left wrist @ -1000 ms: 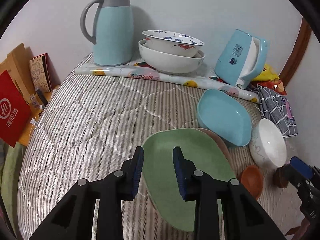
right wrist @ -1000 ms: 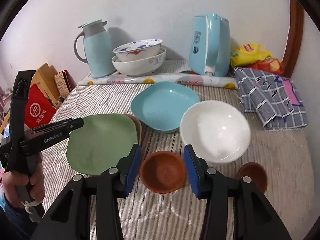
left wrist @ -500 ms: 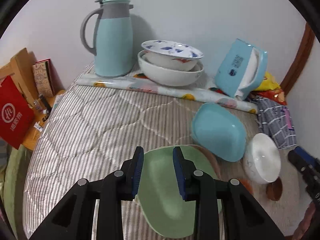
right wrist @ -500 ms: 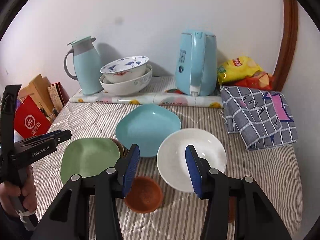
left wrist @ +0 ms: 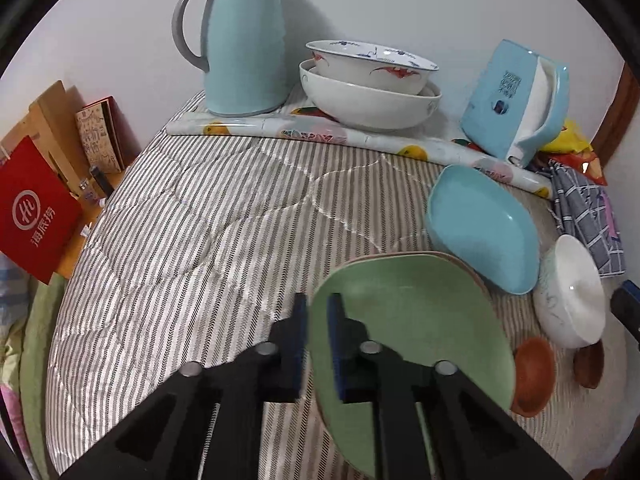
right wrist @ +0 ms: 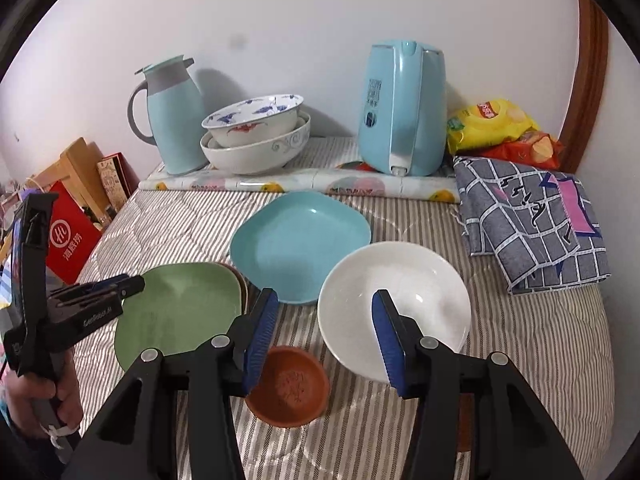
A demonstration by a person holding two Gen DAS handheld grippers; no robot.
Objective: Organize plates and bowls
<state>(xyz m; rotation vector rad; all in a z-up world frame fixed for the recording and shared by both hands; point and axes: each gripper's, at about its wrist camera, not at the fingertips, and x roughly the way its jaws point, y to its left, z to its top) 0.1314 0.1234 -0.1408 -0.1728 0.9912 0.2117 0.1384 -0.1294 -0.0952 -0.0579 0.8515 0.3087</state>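
Gripping the green plate (left wrist: 416, 320) by its near-left rim, left tongs (left wrist: 317, 344) clenched on it, right tongs (right wrist: 324, 340) spread wide, white bowl (right wrist: 394, 304) just ahead, small brown dish (right wrist: 288, 388) between them.

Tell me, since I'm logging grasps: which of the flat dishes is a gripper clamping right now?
The pale green squarish plate. The left gripper pinches its near-left rim, lifting that edge, while the light blue squarish plate lies untouched on the striped cloth.

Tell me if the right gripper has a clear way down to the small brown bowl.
Probably yes: the right gripper is open above the small brown bowl, nothing lies between, though the white bowl sits close beside it.
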